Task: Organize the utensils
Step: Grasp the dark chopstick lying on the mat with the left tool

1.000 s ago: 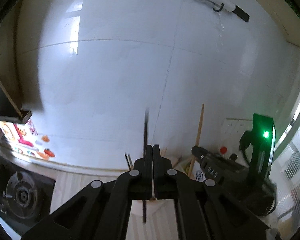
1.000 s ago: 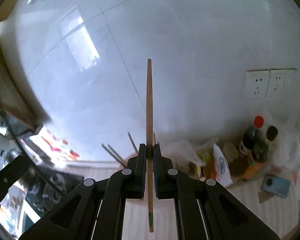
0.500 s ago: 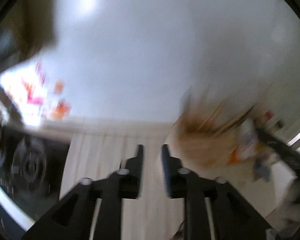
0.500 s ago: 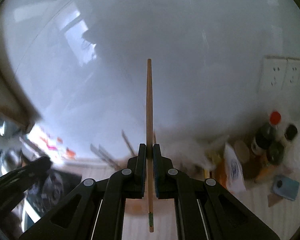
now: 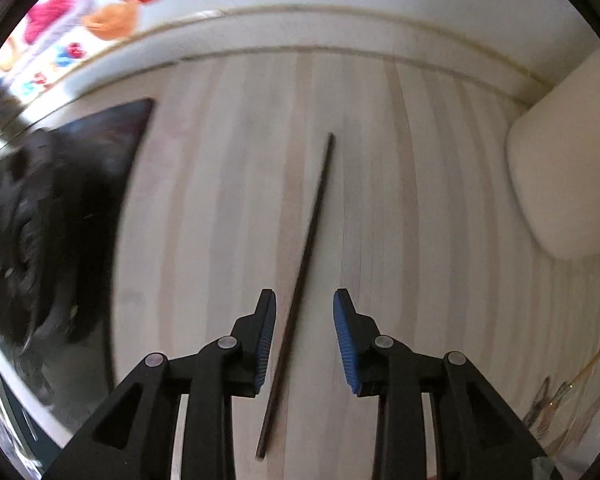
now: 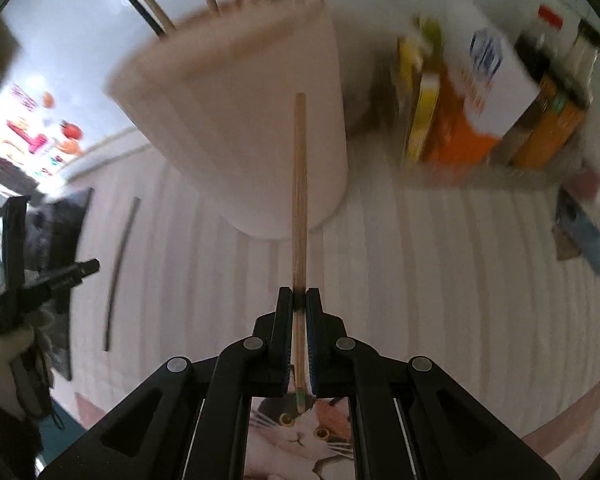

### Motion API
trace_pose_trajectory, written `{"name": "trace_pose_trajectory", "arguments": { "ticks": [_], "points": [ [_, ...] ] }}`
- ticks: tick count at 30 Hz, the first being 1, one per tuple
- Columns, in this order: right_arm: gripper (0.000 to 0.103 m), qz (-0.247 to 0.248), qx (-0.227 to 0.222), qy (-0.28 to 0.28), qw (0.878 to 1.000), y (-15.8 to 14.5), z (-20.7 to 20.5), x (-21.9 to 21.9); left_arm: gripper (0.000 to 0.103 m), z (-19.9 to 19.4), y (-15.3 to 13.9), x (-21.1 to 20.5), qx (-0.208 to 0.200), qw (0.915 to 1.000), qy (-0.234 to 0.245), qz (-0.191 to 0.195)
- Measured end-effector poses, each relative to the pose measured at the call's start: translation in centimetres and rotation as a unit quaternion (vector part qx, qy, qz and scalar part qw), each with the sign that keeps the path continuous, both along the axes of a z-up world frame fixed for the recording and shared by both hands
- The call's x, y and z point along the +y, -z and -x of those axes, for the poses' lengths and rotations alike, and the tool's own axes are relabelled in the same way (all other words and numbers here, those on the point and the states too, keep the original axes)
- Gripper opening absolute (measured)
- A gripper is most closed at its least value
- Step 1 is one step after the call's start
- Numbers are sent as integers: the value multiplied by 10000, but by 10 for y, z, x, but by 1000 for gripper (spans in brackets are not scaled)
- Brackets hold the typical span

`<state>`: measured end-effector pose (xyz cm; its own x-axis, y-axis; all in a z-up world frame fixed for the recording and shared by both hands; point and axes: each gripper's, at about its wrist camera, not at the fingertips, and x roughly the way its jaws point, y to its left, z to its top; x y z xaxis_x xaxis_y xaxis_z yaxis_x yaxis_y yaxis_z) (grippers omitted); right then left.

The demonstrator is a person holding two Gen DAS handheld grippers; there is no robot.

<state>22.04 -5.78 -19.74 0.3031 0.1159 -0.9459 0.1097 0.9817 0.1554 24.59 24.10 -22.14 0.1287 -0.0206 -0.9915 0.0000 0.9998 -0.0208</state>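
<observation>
A dark chopstick point(image 5: 304, 264) lies on the pale wooden counter point(image 5: 420, 220); its near part passes between the fingers of my open left gripper point(image 5: 305, 300), which hovers over it. It also shows in the right wrist view point(image 6: 118, 268). My right gripper point(image 6: 299, 298) is shut on a light wooden chopstick point(image 6: 300, 184) pointing forward at a cream utensil holder point(image 6: 252, 120), which holds several chopsticks. The holder also shows at the right edge of the left wrist view point(image 5: 564, 168).
A black gas stove point(image 5: 52, 216) stands at the left. Boxes and bottles point(image 6: 480, 96) stand at the back right by the white tiled wall. A cat-print mat point(image 6: 300, 436) lies under the right gripper. A dark phone point(image 6: 580, 236) lies at the far right.
My left gripper let go of the dark chopstick, opened, and dropped over a dark chopstick lying on the counter. My right gripper tilted down towards the holder, still holding the wooden chopstick.
</observation>
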Motion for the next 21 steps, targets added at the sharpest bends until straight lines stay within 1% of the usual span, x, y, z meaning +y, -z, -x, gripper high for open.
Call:
{"name": "trace_pose_trajectory", "arguments": {
  "ticks": [2,3,4,5,6,8,10,11,13,17,19,21],
  "points": [
    [7,67,134,92,9998,20,-1,5,29,-8,19,-2,217,9997,139,-9],
    [7,24,229,165,9996,30,-4,5,29,-9,17,-2,42,9999,167,5],
    [7,33,301,241,9993,38,-6,6,29,-12,19,-2,72,9997,214,-46],
    [7,45,340,296,9990,44,-7,7,24,-14,18,-2,25,9998,201,-14],
    [7,33,401,342,9986,50,-9,7,22,-16,18,0,10,9999,149,26],
    [7,-9,512,500,9974,60,-12,4,5,-15,15,-2,-24,10000,92,30],
    [7,-56,612,602,9963,67,-13,1,4,-12,14,-4,6,10000,-7,81],
    [7,-101,673,650,9956,70,-16,-1,4,-7,13,-9,15,10000,-33,74],
    [7,-132,817,736,9938,78,-18,-6,4,7,11,-17,67,9997,-90,194],
    [7,-80,1044,731,9918,88,-23,-7,3,51,6,-42,260,9973,-305,615],
    [7,-35,1161,658,9910,92,-29,-3,3,74,4,-55,339,9945,-433,895],
    [7,-8,1274,536,9904,95,-27,1,3,88,0,-65,316,9933,-478,1003]
  ]
}}
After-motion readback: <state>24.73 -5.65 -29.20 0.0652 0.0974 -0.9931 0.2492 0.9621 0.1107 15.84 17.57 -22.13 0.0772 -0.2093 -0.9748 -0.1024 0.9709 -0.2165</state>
